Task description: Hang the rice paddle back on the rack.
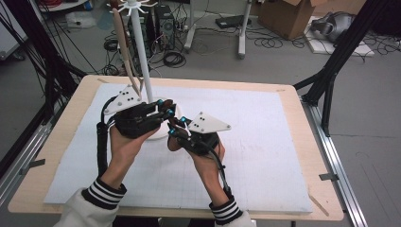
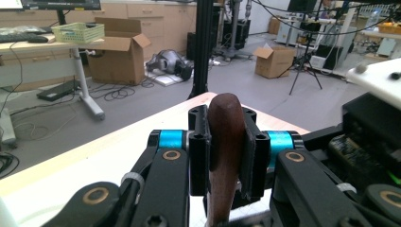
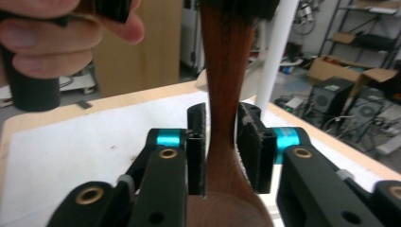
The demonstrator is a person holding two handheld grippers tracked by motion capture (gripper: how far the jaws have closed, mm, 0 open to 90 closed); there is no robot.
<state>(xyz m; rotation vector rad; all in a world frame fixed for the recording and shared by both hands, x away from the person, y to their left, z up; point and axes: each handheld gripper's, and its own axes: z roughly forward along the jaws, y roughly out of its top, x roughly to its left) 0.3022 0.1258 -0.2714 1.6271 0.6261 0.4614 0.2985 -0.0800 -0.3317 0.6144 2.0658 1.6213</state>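
A dark brown wooden utensil (image 2: pixel 226 142) stands between my two grippers over the white mat. My left gripper (image 2: pixel 226 124) is shut on its rounded handle end, both pads pressed against the wood. In the high view the left gripper (image 1: pixel 165 109) sits beside the base of the white stand, and the right gripper (image 1: pixel 178 126) meets it tip to tip. In the right gripper view the utensil's neck (image 3: pixel 222 71) runs up between the right gripper's (image 3: pixel 222 137) jaws, which stand a little off the wood. The utensil widens below those jaws.
A white rack stand (image 1: pixel 141 52) rises at the back of the mat, with a pale wooden utensil (image 1: pixel 124 42) hanging from it. The white mat (image 1: pixel 265 142) covers most of the wooden table (image 1: pixel 312 156). Boxes and cables lie on the floor beyond.
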